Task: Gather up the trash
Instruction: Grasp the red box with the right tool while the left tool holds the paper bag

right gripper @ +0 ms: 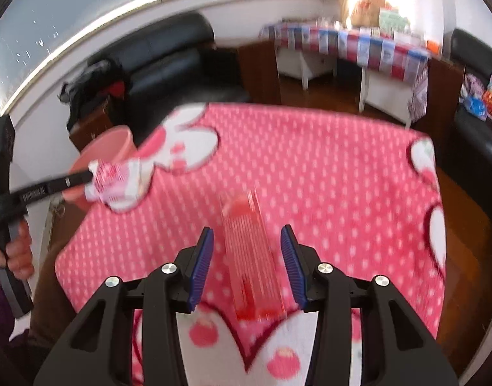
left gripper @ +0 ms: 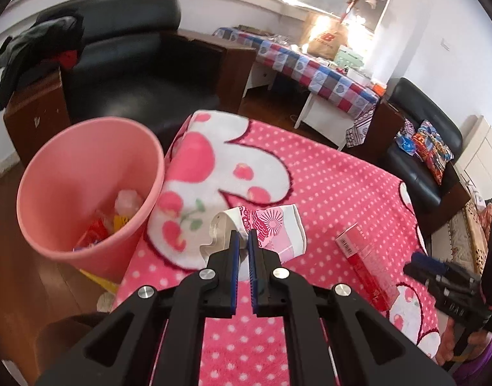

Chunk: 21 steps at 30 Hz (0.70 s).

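My left gripper (left gripper: 243, 238) is shut on a crumpled pink-and-white paper cup (left gripper: 271, 228), held above the pink dotted blanket (left gripper: 326, 173) near its left edge. A pink waste bin (left gripper: 85, 189) with several wrappers inside stands on the floor just left of the cup. From the right wrist view the same paper cup (right gripper: 117, 183) hangs in the left gripper (right gripper: 91, 177) beside the waste bin (right gripper: 107, 151). My right gripper (right gripper: 247, 244) is open, its blue pads on either side of a red box (right gripper: 252, 257) that lies blurred on the blanket (right gripper: 310, 167). The red box (left gripper: 365, 263) also shows right of the cup.
A black sofa (left gripper: 133, 61) with dark clothes stands behind the bin. A table under a checked cloth (left gripper: 310, 70) holds several items at the back. Another black armchair (left gripper: 419, 148) with colourful packets is at right. A hand (right gripper: 17, 247) grips the left handle.
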Available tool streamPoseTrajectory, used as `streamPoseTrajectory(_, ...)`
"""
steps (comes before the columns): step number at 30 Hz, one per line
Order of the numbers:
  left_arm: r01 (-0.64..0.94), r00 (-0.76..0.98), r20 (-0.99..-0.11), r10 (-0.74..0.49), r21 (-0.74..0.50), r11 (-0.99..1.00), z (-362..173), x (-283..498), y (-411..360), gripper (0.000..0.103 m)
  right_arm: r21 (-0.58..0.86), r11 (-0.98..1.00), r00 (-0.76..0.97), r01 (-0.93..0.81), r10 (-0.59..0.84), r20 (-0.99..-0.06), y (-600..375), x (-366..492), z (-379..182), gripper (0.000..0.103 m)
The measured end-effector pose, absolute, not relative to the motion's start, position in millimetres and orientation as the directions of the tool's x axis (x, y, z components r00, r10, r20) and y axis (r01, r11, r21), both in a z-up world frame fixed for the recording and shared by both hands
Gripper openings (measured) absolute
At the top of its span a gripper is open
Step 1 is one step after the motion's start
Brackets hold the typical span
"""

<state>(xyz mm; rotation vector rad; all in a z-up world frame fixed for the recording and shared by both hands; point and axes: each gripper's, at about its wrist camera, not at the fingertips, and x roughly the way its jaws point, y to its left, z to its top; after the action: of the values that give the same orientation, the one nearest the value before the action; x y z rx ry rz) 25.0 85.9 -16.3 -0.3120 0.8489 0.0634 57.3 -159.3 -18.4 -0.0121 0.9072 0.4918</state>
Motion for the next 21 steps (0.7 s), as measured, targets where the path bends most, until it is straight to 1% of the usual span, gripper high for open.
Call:
streamPoseTrajectory(1,-0.185,0.656,-0.751,-0.071,-0.252,0.950,-19.0,24.1,87.9,0.005,0.191,0.892,0.501,-0.410,0.396,-0.769,-161.6,54.4,-24.3,0.049)
streamPoseTrajectory(2,-0.190,0.652,-0.754,-0.074,-0.257,0.948,-21.5,23.4,89.4,0.005,0.183,0.895,0.499,-0.406,0.385,-0.777,-163.5,52.4,-28.8,0.057)
streamPoseTrajectory(7,-0.205,0.637,-0.767,-0.076,-0.263,0.943,-28.3,22.1,90.5,0.005,0.164,0.904,0.465,-0.395,0.351,-0.813,-169.9,45.7,-49.7,0.057)
streamPoseTrajectory(12,-0.204,0.634,-0.770,-0.071,-0.255,0.945,-27.5,23.1,87.7,0.005,0.191,0.888,0.439,-0.418,0.382,-0.814,-167.2,41.3,-61.7,0.057)
streamPoseTrajectory(16,-0.199,0.635,-0.769,-0.073,-0.254,0.946,-24.6,21.5,84.5,0.005,0.168,0.881,0.431,-0.443,0.373,-0.821,-158.3,38.9,-68.7,0.057)
streamPoseTrajectory(21,-0.195,0.643,-0.763,-0.072,-0.253,0.948,-21.6,15.2,83.6,0.005,0.123,0.885,0.465,-0.449,0.349,-0.813,-150.4,39.9,-71.1,0.057)
